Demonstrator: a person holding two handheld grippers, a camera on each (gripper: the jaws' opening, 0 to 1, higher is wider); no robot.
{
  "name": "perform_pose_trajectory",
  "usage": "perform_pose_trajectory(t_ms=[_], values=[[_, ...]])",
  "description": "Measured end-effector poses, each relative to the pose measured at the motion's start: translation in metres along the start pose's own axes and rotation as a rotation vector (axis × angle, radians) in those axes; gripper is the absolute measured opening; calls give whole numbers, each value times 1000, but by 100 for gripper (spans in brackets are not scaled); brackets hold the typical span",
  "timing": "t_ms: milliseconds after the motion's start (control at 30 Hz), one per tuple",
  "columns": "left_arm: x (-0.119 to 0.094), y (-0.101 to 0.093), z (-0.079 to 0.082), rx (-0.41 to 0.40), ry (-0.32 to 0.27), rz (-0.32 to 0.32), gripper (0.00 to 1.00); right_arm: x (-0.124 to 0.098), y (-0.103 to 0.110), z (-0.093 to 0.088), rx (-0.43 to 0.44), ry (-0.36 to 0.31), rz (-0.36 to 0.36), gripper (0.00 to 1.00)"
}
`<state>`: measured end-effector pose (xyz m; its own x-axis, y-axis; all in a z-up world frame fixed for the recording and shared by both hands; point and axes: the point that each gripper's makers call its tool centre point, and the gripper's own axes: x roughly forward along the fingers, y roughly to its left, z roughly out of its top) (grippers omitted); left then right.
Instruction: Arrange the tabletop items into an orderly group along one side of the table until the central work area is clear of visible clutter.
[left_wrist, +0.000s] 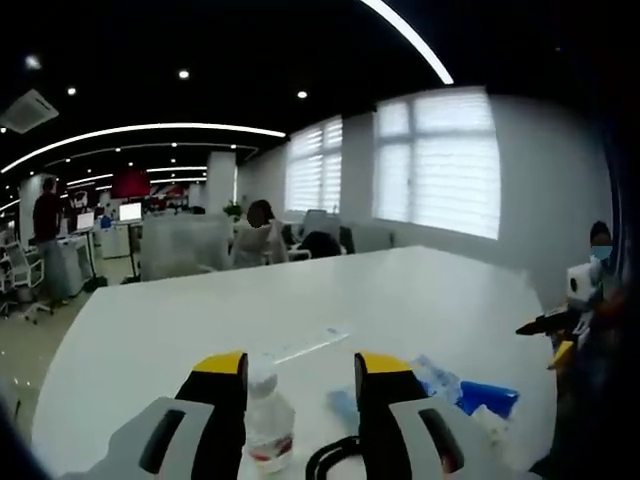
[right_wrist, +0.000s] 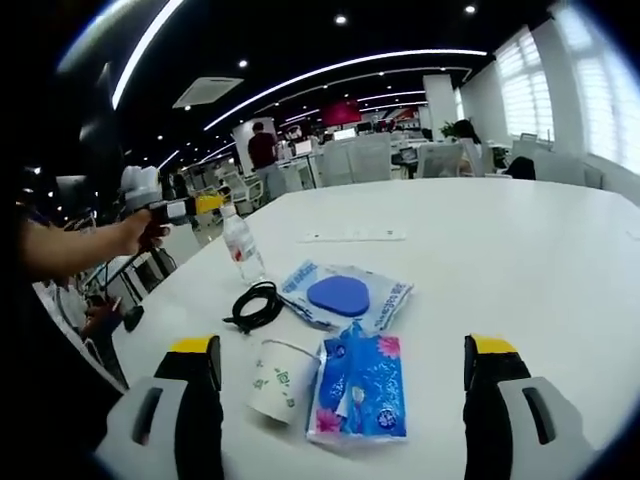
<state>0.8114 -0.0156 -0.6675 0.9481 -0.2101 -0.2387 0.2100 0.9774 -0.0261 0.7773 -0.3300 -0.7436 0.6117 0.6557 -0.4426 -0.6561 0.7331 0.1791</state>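
Left gripper (left_wrist: 300, 375) fingers apart, seemingly straddling bottle (left_wrist: 266, 425).

smooth white table (right_wrist: 520, 250) with a faint sheen. clear plastic bottle (right_wrist: 242, 250) at its edge, glossy. beside the bottle, matt black rubbery cable (right_wrist: 255, 305). nearer, paper cup (right_wrist: 280, 380) on its side, matt (printed green). next to the cup, shiny plastic tissue pack (right_wrist: 362, 390). beyond that, crinkled glossy packet (right_wrist: 345, 296).
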Motion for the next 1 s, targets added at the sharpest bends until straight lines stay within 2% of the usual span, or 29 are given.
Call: perform_pose_trajectory(t_ms=[100, 167, 333, 467, 600, 667, 733, 867, 900, 1000], values=[[-8, -22, -7, -3, 14, -49, 49, -5, -1, 4, -15, -8, 13, 100], [-14, -38, -17, 9, 48, -90, 53, -8, -1, 5, -21, -7, 24, 100], [-23, -68, -32, 13, 76, -146, 58, -19, -6, 6, -38, -12, 27, 100], [-28, -98, -47, 17, 109, -226, 62, -28, -8, 4, -51, -12, 29, 100], [-27, -129, -60, 17, 130, -330, 73, -34, -10, -1, -75, 0, 35, 100], [-25, -139, -65, 33, 144, -363, 75, -36, -10, -1, -77, 1, 38, 100], [-23, -155, -68, 34, 146, -423, 79, -39, -11, -2, -82, 0, 43, 100], [-19, -170, -77, 35, 177, -492, 84, -43, -11, -3, -84, -1, 50, 100], [-18, -176, -80, 59, 179, -518, 85, -44, -11, -2, -85, -3, 53, 100], [-14, -183, -91, 74, 216, -548, 86, -46, -11, -3, -93, -3, 55, 100]])
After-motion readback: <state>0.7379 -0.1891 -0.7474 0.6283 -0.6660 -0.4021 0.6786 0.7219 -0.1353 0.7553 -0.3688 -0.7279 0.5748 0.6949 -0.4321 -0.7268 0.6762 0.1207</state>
